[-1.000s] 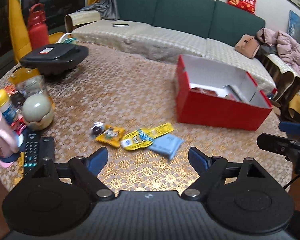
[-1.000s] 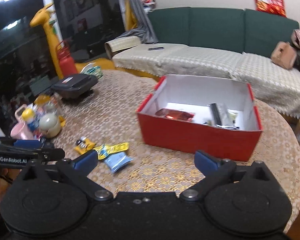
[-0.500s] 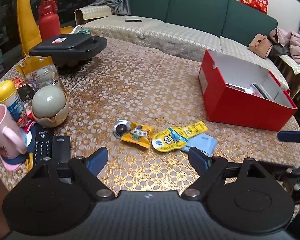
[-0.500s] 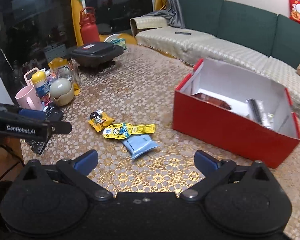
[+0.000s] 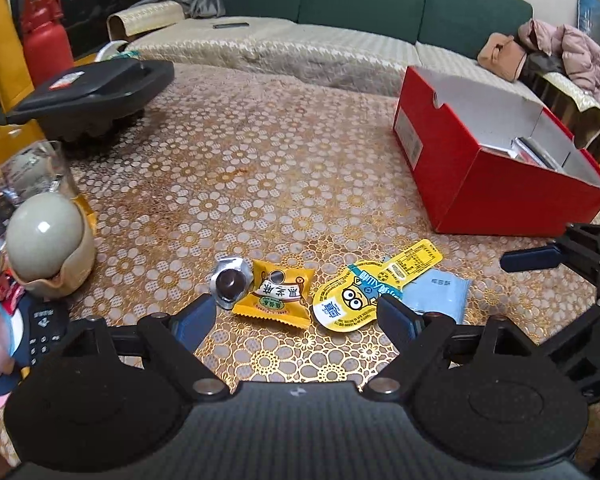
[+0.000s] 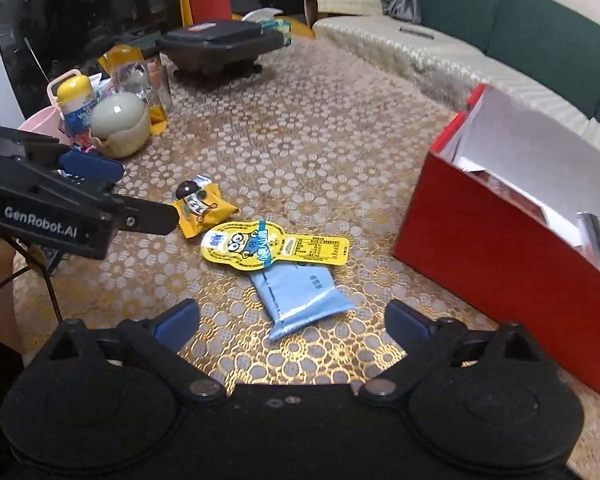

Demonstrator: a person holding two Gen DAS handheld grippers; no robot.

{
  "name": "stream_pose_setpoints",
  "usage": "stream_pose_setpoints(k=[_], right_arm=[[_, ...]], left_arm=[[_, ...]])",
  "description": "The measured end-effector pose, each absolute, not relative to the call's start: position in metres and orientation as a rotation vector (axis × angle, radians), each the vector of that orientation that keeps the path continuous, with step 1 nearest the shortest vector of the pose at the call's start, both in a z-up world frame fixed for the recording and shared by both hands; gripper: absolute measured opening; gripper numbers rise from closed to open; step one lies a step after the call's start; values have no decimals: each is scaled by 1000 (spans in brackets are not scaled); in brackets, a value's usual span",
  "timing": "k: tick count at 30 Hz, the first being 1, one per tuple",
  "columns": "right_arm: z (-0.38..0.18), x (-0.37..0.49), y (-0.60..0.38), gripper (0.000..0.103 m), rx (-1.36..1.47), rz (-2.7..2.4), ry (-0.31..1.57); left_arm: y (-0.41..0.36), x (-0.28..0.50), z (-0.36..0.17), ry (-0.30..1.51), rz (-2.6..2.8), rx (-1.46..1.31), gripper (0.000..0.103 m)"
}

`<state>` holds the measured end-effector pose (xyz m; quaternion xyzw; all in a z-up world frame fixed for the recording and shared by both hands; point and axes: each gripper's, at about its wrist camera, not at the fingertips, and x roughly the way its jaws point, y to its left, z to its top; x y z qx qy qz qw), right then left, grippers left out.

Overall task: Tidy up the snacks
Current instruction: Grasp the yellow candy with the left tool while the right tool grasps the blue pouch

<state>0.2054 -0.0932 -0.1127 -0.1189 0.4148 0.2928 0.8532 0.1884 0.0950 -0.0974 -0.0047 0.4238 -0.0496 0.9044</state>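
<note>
We have brought both tongs down and in over the counter [image 5: 260,152], so the loose snacks now sit close in front of them while the red box [image 5: 500,196] stands off to the right. Our right tongs [image 6: 292,322] have just been closing a little, yet remain spread with nothing pinched, lined up on the blue packet [image 6: 300,296]. Our left tongs [image 5: 296,316] hang spread and empty before the orange packet [image 5: 276,294], the yellow Minion pouch [image 5: 364,294] and the small foil cup [image 5: 230,282]. We judge picking can begin.
</note>
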Motion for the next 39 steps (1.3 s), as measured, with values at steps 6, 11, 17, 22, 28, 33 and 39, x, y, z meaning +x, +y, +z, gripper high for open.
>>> stream_pose_setpoints(k=[6, 11, 17, 22, 28, 33, 39], right_arm=[[-128, 218, -84, 90, -300, 621, 898], [-132, 222, -81, 83, -303, 644, 897], [-137, 227, -75, 74, -323, 658, 895], [-139, 227, -75, 58, -345, 655, 895], [-137, 224, -80, 47, -302, 656, 904], [-134, 215, -90, 47, -271, 629, 912], [-123, 198, -110, 47, -213, 602, 900]], left_arm=[[96, 209, -112, 913, -139, -4, 82], [95, 223, -121, 936, -148, 11, 61], [93, 236, -132, 977, -163, 11, 47], [94, 240, -134, 981, -136, 12, 34], [94, 237, -132, 983, -116, -13, 33], [94, 227, -126, 983, -99, -48, 31], [89, 210, -116, 974, -96, -65, 30]])
